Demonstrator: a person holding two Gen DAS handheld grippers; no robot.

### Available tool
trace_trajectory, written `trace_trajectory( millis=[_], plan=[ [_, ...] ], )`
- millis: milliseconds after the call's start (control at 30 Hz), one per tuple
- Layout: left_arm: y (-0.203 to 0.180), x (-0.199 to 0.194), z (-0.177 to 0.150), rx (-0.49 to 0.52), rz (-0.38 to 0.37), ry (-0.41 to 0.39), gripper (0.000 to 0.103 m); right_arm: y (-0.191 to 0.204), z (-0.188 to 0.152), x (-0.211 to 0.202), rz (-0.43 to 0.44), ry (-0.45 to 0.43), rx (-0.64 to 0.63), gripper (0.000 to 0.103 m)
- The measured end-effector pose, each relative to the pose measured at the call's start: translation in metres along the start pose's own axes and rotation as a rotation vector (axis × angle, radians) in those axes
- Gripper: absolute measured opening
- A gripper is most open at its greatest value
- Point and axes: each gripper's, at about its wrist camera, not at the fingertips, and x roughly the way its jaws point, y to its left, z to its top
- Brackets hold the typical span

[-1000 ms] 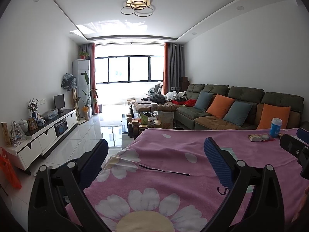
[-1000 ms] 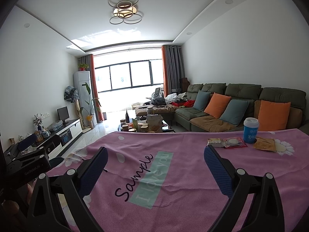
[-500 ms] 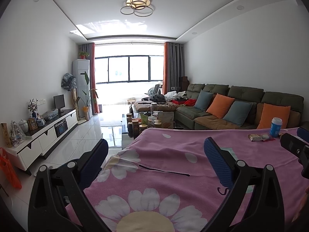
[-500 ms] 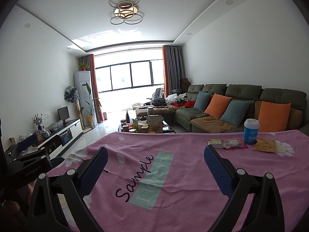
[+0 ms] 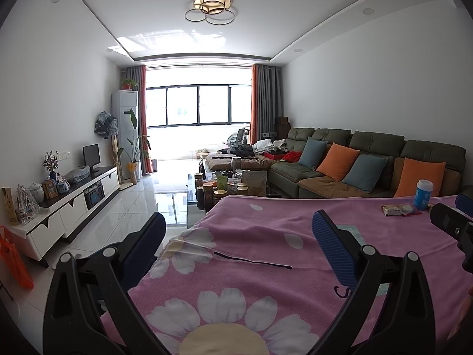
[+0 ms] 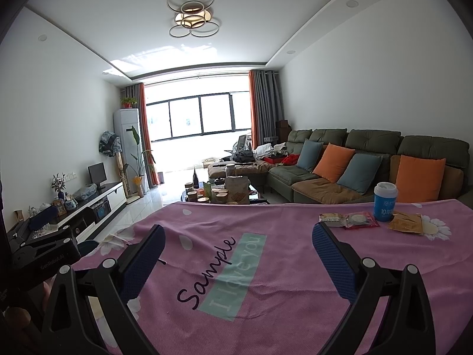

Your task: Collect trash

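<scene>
Both claws hover low over the table (image 6: 280,266), which is covered in a pink flowered cloth. The right claw (image 6: 236,251) is spread wide and holds nothing; the left claw (image 5: 236,247) is equally wide and empty. Ahead and to the right of the right claw lie the trash items: two snack wrappers (image 6: 348,219) side by side, a blue cup (image 6: 385,197) just behind them, and a brown packet (image 6: 405,223) beside the cup.

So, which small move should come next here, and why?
Probably move the right hand-held gripper forward and to the right, toward the wrappers beside the blue cup. Both grippers are open and empty, and that trash lies nearer the right one.
</scene>
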Motion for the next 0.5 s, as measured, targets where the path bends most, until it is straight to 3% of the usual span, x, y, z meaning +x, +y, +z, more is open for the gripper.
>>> trace_trajectory(
  millis=[500],
  plan=[
    [0.0007, 0.0, -0.0017, 0.003, 0.001, 0.002, 0.097, -0.0001, -0.0012, 0.0002, -0.002, 0.002, -0.001, 0.096]
  ],
)
